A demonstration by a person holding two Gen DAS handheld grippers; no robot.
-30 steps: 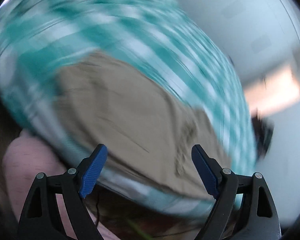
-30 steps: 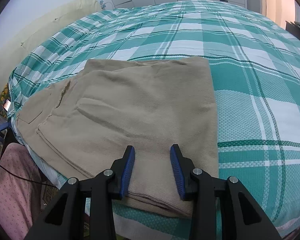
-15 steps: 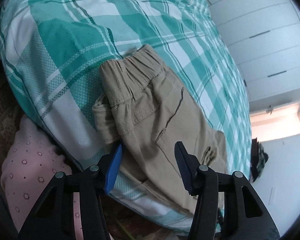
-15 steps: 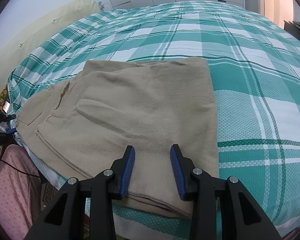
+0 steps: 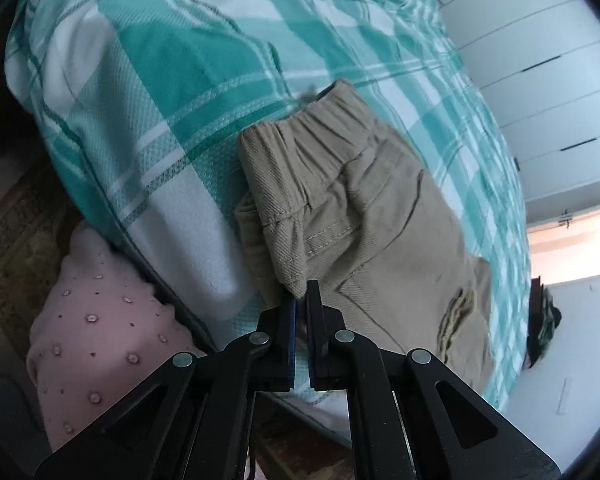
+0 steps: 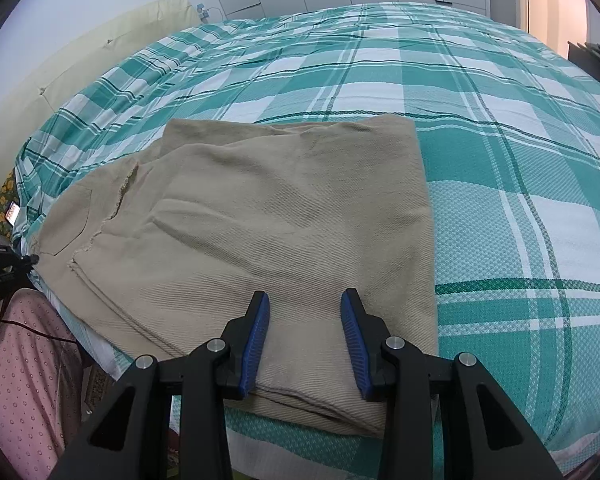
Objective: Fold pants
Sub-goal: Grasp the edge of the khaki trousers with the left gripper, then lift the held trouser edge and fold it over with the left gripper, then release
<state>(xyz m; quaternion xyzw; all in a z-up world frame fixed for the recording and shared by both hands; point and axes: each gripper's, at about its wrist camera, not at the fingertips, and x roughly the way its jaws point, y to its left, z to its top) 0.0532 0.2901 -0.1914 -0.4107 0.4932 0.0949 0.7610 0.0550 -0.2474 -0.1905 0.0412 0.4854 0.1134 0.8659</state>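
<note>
Beige pants (image 6: 284, 216) lie folded on a green and white plaid bedspread (image 6: 480, 92). In the left wrist view the waistband end of the pants (image 5: 340, 196) lies at the bed's edge. My left gripper (image 5: 300, 300) is shut on a corner of the waistband. It also shows in the right wrist view (image 6: 20, 262) at the far left, at the pants' edge. My right gripper (image 6: 305, 304) is open, its fingers resting over the near folded edge of the pants, holding nothing.
The person's pink dotted pajama leg (image 5: 100, 320) stands beside the bed, also in the right wrist view (image 6: 24, 380). A cream headboard (image 6: 80, 64) is at the left. White wardrobe doors (image 5: 540, 60) and a doorway (image 5: 572, 248) lie beyond the bed.
My left gripper swung down to the waistband corner and closed on it. My right gripper stayed open in the same place over the folded edge.
</note>
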